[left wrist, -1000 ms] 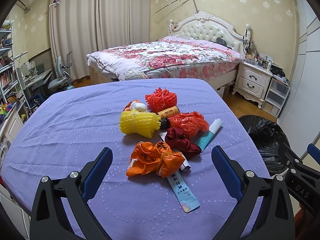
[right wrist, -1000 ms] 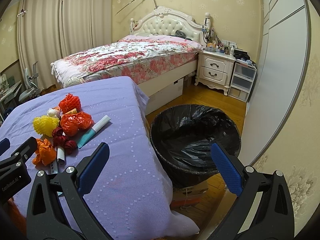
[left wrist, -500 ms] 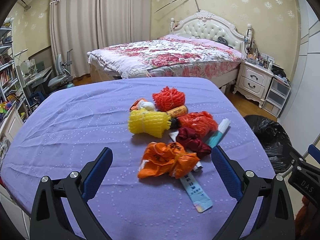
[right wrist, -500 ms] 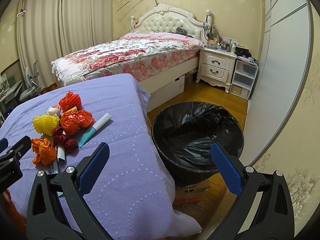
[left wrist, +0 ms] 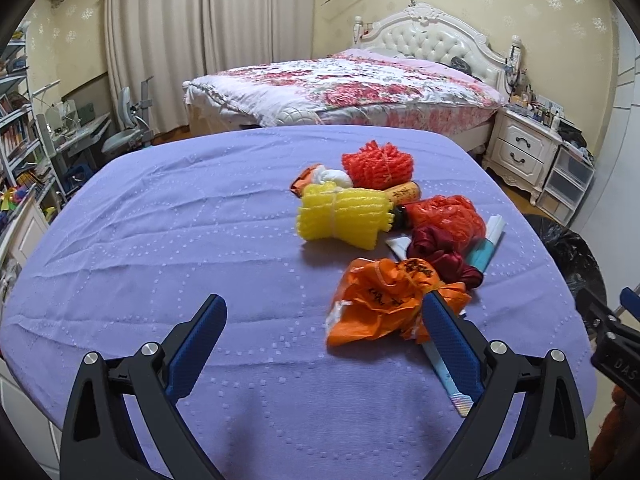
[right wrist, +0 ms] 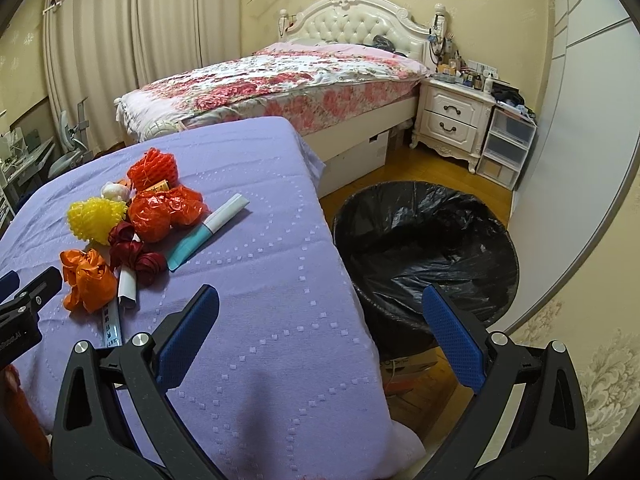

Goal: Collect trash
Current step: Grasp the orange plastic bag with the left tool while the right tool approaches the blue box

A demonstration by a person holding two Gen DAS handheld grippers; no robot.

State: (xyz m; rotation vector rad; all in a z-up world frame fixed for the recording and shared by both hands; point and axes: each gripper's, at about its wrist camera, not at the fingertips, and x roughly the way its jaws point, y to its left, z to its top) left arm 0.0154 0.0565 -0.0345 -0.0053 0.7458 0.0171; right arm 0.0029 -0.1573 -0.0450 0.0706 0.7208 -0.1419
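Bin [right wrist: 424, 240] interior only in right view; left gripper [left wrist: 324, 344], right gripper [right wrist: 320, 336] both spread, empty.

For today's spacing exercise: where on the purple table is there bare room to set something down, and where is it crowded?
Bare cloth lies left of the yellow foam net, and between the teal tube and the table edge beside the bin. It is crowded around the orange bag.

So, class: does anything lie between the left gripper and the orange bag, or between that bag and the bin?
Nothing visible blocks either path. The left gripper is open, and the orange bag lies just ahead beside its right finger. From the bag to the bin there is only bare purple tablecloth and the table edge.
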